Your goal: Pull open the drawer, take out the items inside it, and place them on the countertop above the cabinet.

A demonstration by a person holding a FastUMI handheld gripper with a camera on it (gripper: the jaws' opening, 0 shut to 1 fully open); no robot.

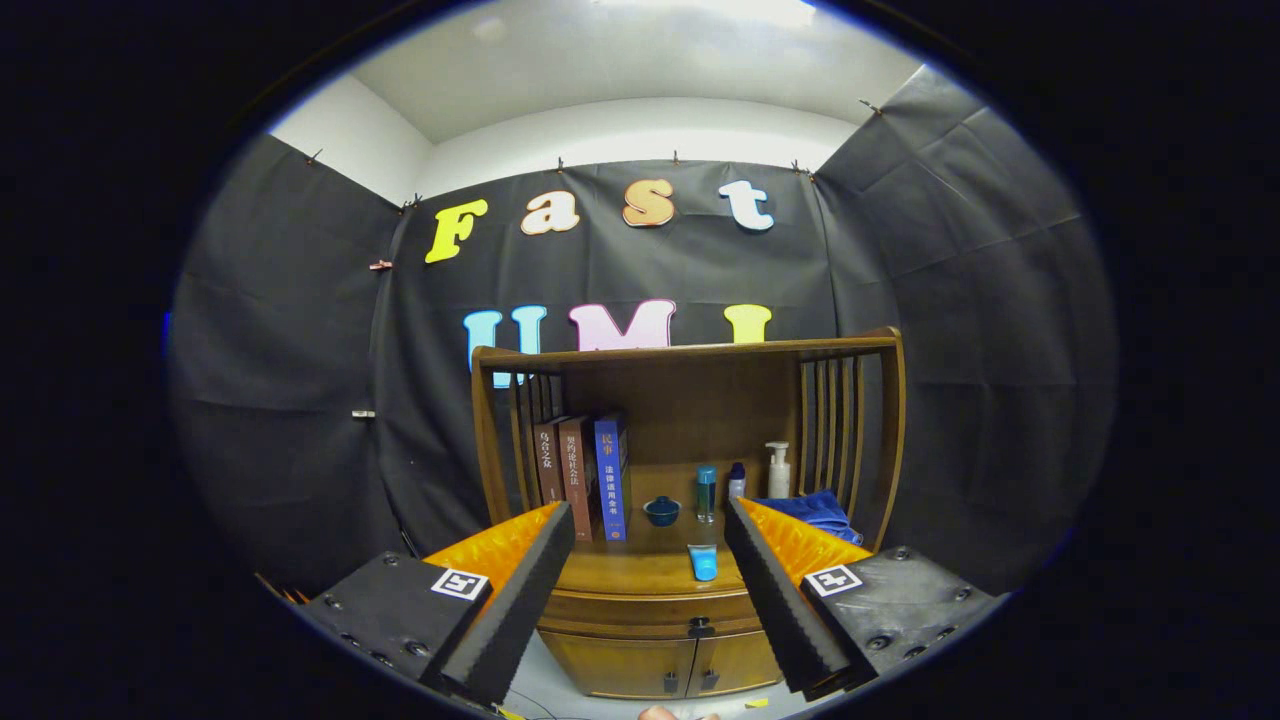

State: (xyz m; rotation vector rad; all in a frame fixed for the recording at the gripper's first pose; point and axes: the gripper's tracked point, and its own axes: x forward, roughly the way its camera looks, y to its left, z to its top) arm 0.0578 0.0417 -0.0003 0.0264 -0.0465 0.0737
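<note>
Drawer sits flush, shut, in the cabinet under the tabletop; contents hidden. This fits either a drawer not yet pulled or one emptied and closed. A blue tube stands at the tabletop's front edge. Behind it: bowl, bottles, pump bottle, blue cloth, books. Tool held well back, fingers spread wide, gripping nothing, aimed at the drawer knob, probably lining up.
</note>
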